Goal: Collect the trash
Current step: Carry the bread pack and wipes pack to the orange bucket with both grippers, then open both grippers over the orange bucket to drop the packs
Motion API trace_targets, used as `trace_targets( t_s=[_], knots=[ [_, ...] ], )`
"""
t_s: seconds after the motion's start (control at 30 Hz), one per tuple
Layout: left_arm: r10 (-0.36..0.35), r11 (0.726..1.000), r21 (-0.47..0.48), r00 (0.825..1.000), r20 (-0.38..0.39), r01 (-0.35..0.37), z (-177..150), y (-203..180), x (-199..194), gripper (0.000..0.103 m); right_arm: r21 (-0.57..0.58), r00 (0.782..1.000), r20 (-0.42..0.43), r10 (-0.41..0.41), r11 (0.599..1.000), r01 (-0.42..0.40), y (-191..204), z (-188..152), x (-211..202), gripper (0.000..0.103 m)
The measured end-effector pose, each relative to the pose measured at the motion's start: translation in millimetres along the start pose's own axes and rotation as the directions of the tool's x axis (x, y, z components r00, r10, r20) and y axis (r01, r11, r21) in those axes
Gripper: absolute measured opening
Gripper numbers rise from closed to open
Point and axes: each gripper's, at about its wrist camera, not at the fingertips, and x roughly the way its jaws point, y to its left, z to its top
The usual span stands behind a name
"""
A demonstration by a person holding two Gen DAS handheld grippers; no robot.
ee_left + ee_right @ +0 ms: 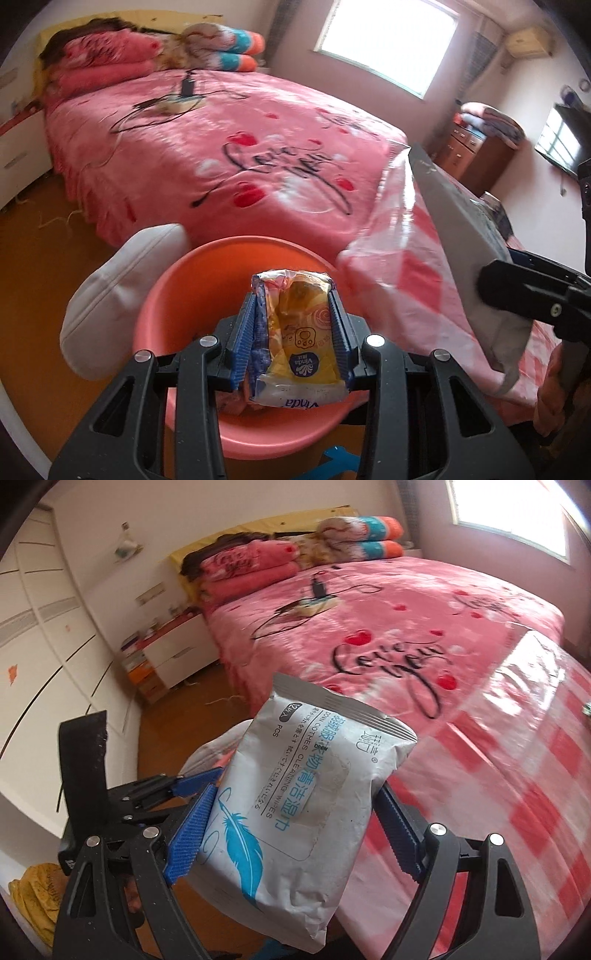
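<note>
My left gripper (295, 314) is shut on a yellow tissue packet (301, 339) and holds it over an orange-pink plastic bin (177, 295). My right gripper (295, 805) is shut on a grey wet-wipes pack (291, 805) with a blue feather print, held up in the air. That pack also shows at the right of the left wrist view (461, 236), with the right gripper (535, 295) below it. A white bag-like thing (122, 288) lies against the bin's left rim.
A bed with a pink blanket (240, 147) fills the room behind; cables and a charger (177, 96) lie on it. A pink checkered plastic-covered surface (517, 775) is on the right. A white nightstand (173, 657) and wardrobe (48, 646) stand left. The floor is wood (40, 258).
</note>
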Motion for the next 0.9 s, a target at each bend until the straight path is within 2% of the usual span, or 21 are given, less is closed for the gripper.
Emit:
trace_targets(
  t_s=[0.07,0.17,0.23,0.4,0.6,0.9],
  knots=[
    [0.014,1.0,-0.023,1.0,-0.007,-0.014,-1.8,9.0,4.3,0.041,-0.006,1.0,-0.013,0.017,1.0,-0.017,5.0,5.3,12.2,0.087],
    [0.067,0.997,-0.046,0.997,-0.022,-0.068,-3.8,19.3,9.9,0.049,0.003,1.0,-0.019,0.025,1.0,-0.025,3.4,9.0,24.7,0.089],
    [0.099,0.994,-0.052,0.995,-0.027,-0.1,-4.8,23.7,11.0,0.063,0.036,0.999,-0.007,0.034,0.999,-0.034,-1.8,8.5,22.9,0.092],
    [0.132,0.99,-0.041,0.991,-0.016,-0.132,-3.9,25.7,10.0,0.079,0.08,0.999,0.035,-0.007,0.997,0.004,-18.0,0.4,4.1,0.094],
    [0.133,0.991,-0.007,0.99,-0.038,-0.133,-4.2,10.7,14.1,0.086,0.148,0.997,0.064,-0.044,0.988,0.034,-42.7,-15.5,-15.8,0.094],
    [0.089,0.996,0.006,0.993,-0.074,-0.089,-2.5,-12.6,18.2,0.086,0.189,0.989,0.1,-0.108,0.978,0.087,-66.3,-40.0,-40.0,0.094]
  ],
)
